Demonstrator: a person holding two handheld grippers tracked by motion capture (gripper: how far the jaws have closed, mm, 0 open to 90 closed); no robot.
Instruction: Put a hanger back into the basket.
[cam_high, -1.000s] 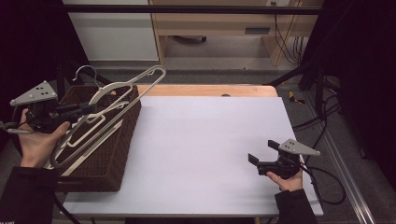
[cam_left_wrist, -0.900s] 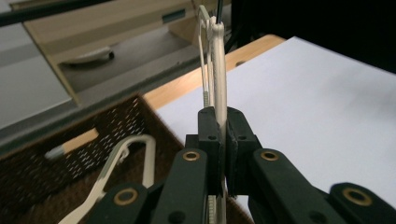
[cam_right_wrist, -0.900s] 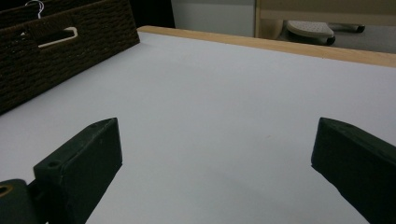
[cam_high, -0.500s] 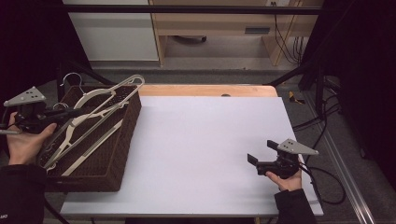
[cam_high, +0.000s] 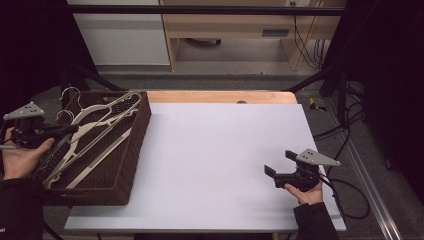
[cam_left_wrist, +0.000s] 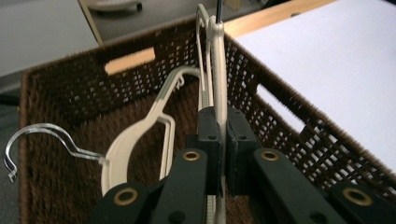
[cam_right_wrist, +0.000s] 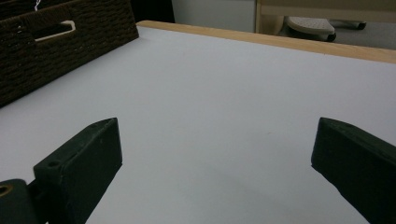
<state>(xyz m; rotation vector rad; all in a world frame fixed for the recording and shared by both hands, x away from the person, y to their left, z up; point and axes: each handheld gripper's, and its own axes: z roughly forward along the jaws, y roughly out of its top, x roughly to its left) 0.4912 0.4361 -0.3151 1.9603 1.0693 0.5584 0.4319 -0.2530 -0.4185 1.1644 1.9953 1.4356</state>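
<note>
Our left gripper (cam_left_wrist: 218, 154) pinches a cream hanger (cam_left_wrist: 218, 74) over the basket (cam_high: 131, 165). We lower it gently, flat. Our right gripper (cam_right_wrist: 215, 172) rests spread wide.

The counter (cam_high: 220, 160) has a pale, plain white top with a strip of light wood along its far edge. A dark brown woven basket (cam_high: 131, 150) sits at the counter's left edge, running from the far left corner almost to the near edge and overhanging the left side a little. The rest of the white top, out to the right edge, is bare
</note>
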